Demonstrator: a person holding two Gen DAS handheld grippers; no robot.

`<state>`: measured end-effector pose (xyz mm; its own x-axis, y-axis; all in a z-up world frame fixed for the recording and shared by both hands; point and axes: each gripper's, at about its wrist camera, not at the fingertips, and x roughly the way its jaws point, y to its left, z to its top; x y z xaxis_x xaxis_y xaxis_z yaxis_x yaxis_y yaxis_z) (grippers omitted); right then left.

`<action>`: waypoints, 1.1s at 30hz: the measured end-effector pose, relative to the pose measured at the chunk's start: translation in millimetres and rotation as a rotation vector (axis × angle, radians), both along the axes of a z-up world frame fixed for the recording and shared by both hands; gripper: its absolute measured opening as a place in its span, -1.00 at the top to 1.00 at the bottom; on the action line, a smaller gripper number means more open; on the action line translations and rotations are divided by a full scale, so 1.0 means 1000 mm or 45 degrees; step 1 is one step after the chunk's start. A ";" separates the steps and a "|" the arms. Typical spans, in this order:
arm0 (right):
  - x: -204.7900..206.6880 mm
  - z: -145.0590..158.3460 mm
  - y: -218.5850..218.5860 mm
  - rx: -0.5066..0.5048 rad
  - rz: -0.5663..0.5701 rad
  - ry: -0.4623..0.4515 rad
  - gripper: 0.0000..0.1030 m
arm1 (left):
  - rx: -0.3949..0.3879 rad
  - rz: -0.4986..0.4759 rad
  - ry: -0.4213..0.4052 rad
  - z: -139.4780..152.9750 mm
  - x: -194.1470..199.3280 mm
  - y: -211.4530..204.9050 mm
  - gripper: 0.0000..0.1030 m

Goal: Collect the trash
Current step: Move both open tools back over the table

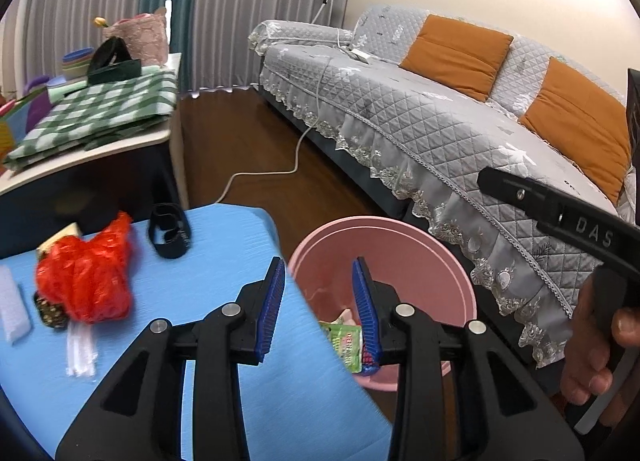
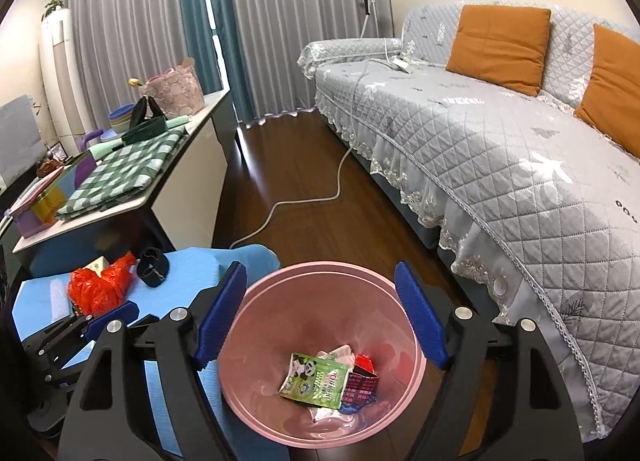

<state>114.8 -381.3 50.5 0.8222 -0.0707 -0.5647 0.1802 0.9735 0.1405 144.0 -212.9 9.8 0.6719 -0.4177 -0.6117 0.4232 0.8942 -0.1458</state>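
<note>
Hanging over the pink bin point(image 2: 320, 345), the right gripper point(image 2: 320, 317) has its blue fingers point(image 2: 420, 317) spread wide with nothing between them. In the bin's bottom lie a green wrapper point(image 2: 316, 381), a dark red-printed packet point(image 2: 362, 387) and some pale scraps. The left gripper point(image 1: 320, 309) sits over the edge of the blue bench point(image 1: 224, 301), beside the bin point(image 1: 400, 245); its fingers point(image 1: 272, 309) stand partly apart and empty. On the bench lie a crumpled red bag point(image 1: 86, 273), a black strap point(image 1: 170, 231), a white strip point(image 1: 12, 309) at the left edge, and a small dark packet point(image 1: 48, 311) just under the bag. A hand point(image 1: 596, 345) holds the right gripper's handle at the right edge. A grey sofa point(image 2: 500, 149) runs behind.
</note>
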 end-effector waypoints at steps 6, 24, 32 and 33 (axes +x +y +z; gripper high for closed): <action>-0.011 0.014 0.018 -0.016 0.051 -0.047 -0.47 | 0.012 0.051 -0.017 0.011 -0.015 0.030 0.33; -0.035 0.027 0.097 -0.080 0.264 -0.106 -0.20 | -0.003 0.271 -0.084 0.033 -0.062 0.152 0.44; -0.035 0.018 0.130 -0.088 0.342 -0.107 0.00 | -0.033 0.388 -0.082 0.016 -0.070 0.192 0.54; -0.033 0.017 0.133 -0.081 0.348 -0.103 0.02 | -0.034 0.403 -0.078 0.014 -0.070 0.198 0.54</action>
